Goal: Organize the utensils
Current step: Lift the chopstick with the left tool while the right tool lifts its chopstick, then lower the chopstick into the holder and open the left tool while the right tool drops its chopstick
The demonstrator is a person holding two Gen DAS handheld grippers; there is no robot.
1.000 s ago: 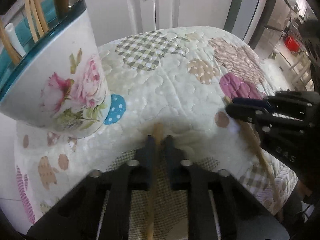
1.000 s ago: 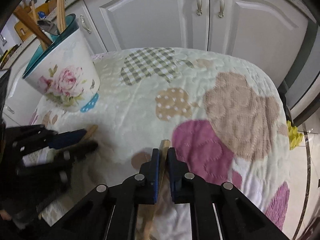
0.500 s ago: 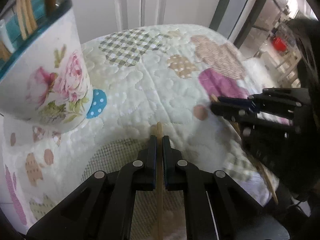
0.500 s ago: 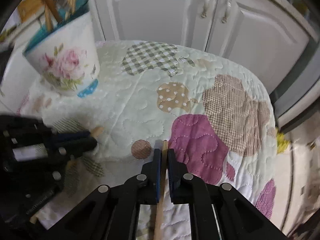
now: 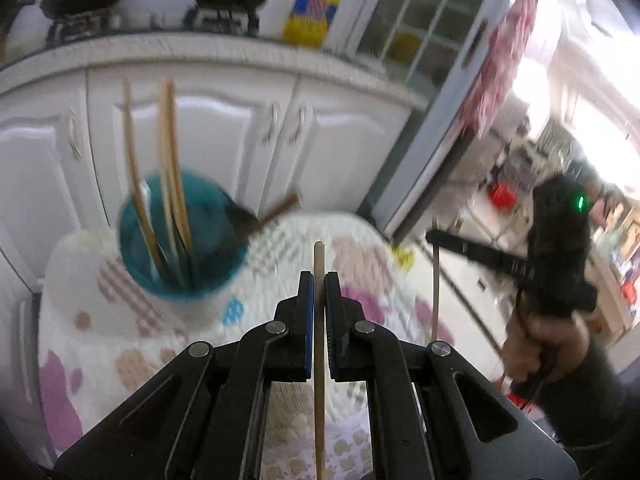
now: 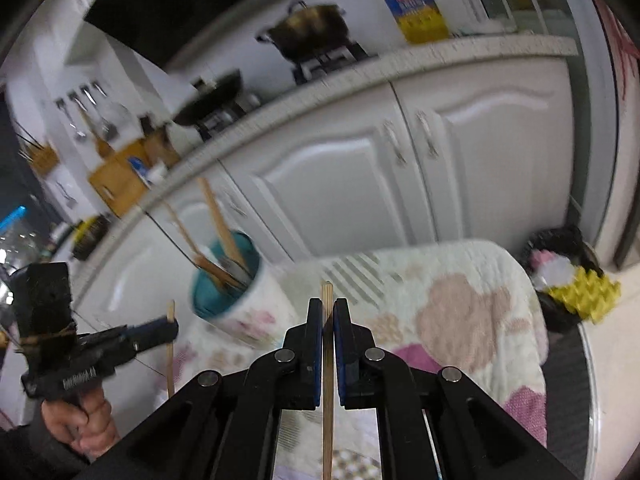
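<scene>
Left wrist view: left gripper (image 5: 319, 292) clamped on 1 round pale wooden chopstick (image 5: 319, 264), long axis running straight along the fingers, tip protruding past the pads. White floral ceramic utensil holder with teal interior (image 5: 182, 240) standing on the quilted patchwork table cover (image 5: 360, 248), ahead and to the left of the tip, lower than the gripper, already loaded with several upright sticks. Right gripper (image 5: 434, 236) visible far right, well apart from the holder, gripping a second thin wooden chopstick (image 5: 435, 292) held near vertical.

Right wrist view: right gripper (image 6: 327, 312) closed on its square-tipped chopstick (image 6: 327, 296), axis along the fingers. Holder (image 6: 228, 288) ahead-left; left gripper (image 6: 170, 330) between. Judgement: left gripper nearer the holder; tilt tip downward before insertion.
</scene>
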